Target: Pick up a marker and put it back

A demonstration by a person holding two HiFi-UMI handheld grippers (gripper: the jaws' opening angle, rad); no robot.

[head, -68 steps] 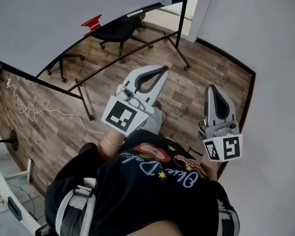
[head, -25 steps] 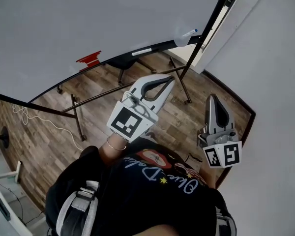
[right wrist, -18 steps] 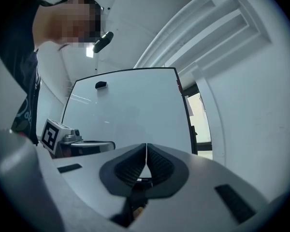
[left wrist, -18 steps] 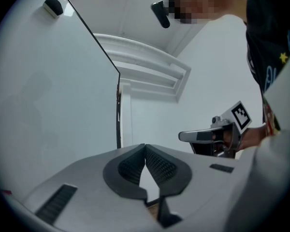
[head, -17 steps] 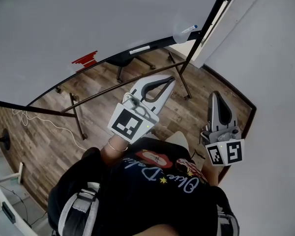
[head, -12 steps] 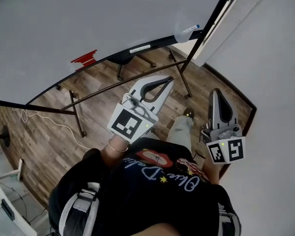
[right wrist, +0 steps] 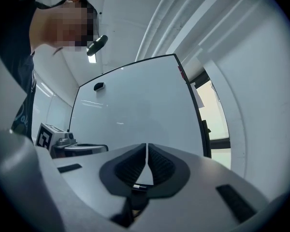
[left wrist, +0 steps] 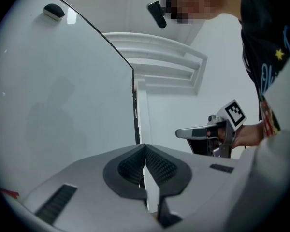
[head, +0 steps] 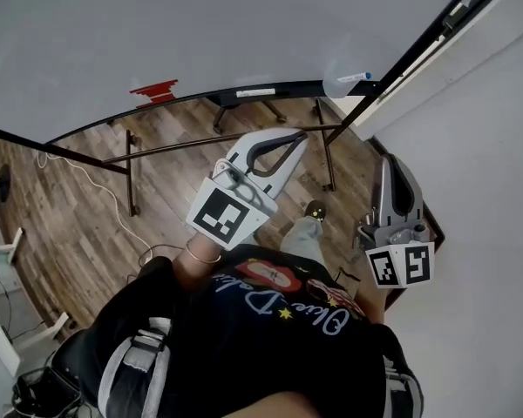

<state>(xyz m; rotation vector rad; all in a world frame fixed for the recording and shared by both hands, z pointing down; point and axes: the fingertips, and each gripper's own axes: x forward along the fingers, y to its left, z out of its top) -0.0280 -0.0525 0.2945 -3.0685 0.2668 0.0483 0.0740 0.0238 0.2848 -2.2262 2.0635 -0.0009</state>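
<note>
A white marker with a blue cap (head: 355,77) lies at the right end of the whiteboard's tray (head: 288,88); a second white marker (head: 255,92) rests further left on it. My left gripper (head: 300,135) (left wrist: 144,147) is held level in front of the board, below the tray, its jaws shut with nothing between them. My right gripper (head: 390,159) (right wrist: 147,145) is held beside it to the right, also shut and empty. Both are well short of the markers. Each gripper shows in the other's view: the right gripper (left wrist: 208,131) and the left gripper (right wrist: 70,147).
The whiteboard (head: 200,24) stands on a black frame with legs (head: 324,151) on a wooden floor. A red eraser (head: 154,91) sits on the tray at the left. A white wall (head: 479,190) is close on the right. The person's shoe (head: 315,209) is stepped forward.
The person has stepped nearer the whiteboard, one leg coming forward. Both grippers have moved with them toward the tray's right end and stay shut.
</note>
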